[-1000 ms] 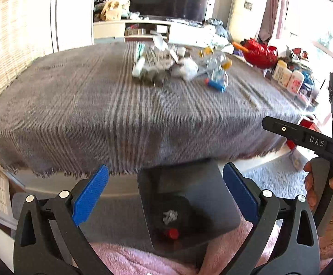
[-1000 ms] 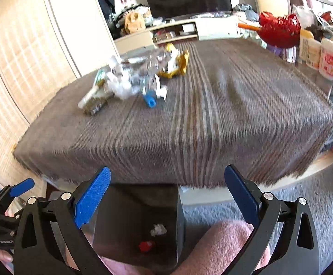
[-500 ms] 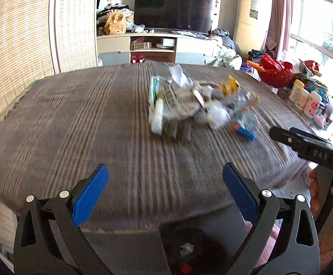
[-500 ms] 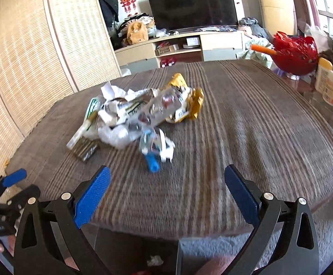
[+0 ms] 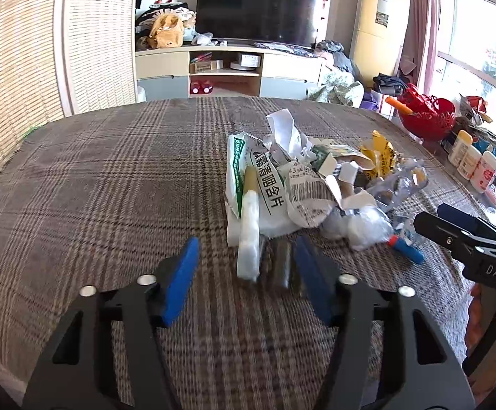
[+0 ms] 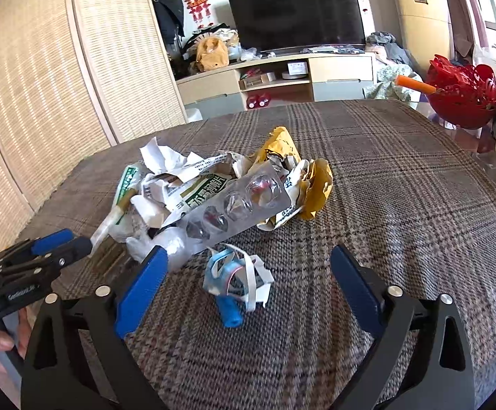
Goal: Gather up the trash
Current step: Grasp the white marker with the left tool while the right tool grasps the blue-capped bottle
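Observation:
A heap of trash [image 5: 302, 184] lies on the plaid-covered table [image 5: 111, 177]: white medicine wrappers, torn paper, a clear blister pack [image 6: 234, 208], a yellow wrapper [image 6: 316, 184] and a blue-capped plastic piece [image 6: 229, 283]. My left gripper [image 5: 246, 273] is open, its jaws around the near end of a white stick [image 5: 249, 229] and a dark strip [image 5: 280, 263]. My right gripper [image 6: 244, 290] is open and empty, its jaws either side of the blue-capped piece. It also shows in the left wrist view [image 5: 466, 235].
A red basket [image 6: 463, 95] and several white bottles [image 5: 477, 160] stand at the table's right edge. A TV cabinet [image 5: 227, 71] is behind the table and woven screens [image 6: 42, 85] are to the left.
Both grippers have risen from the bin below the table edge and moved forward over the table to the trash heap. The left jaws have narrowed around the stick.

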A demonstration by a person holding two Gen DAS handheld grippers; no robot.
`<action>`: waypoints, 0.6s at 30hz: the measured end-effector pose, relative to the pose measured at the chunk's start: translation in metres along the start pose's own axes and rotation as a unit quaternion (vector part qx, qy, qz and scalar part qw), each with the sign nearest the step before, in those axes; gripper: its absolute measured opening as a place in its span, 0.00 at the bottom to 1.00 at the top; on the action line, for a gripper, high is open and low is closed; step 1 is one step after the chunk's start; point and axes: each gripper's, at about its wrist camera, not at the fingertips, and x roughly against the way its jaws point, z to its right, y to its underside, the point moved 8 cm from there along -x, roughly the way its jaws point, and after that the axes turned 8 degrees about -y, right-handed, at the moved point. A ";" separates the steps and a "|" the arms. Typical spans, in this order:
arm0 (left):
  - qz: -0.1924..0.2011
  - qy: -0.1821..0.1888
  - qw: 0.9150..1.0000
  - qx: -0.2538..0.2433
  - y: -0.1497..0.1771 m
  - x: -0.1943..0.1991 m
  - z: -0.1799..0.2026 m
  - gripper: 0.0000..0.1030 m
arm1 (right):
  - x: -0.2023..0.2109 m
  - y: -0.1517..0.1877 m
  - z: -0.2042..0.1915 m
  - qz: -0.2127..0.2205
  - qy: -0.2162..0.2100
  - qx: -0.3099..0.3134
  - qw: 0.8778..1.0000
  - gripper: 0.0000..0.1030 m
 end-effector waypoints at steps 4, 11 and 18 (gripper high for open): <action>-0.009 0.002 1.000 -0.004 -0.002 -0.013 0.002 0.38 | -0.009 0.001 0.001 -0.008 -0.002 0.005 1.000 0.72; -0.016 0.006 1.000 -0.017 -0.003 -0.023 0.007 0.12 | -0.021 0.004 -0.002 -0.024 -0.012 0.012 1.000 0.40; -0.013 -0.001 0.999 -0.029 -0.002 -0.022 0.013 0.12 | -0.023 0.008 -0.006 -0.026 -0.014 0.016 0.999 0.23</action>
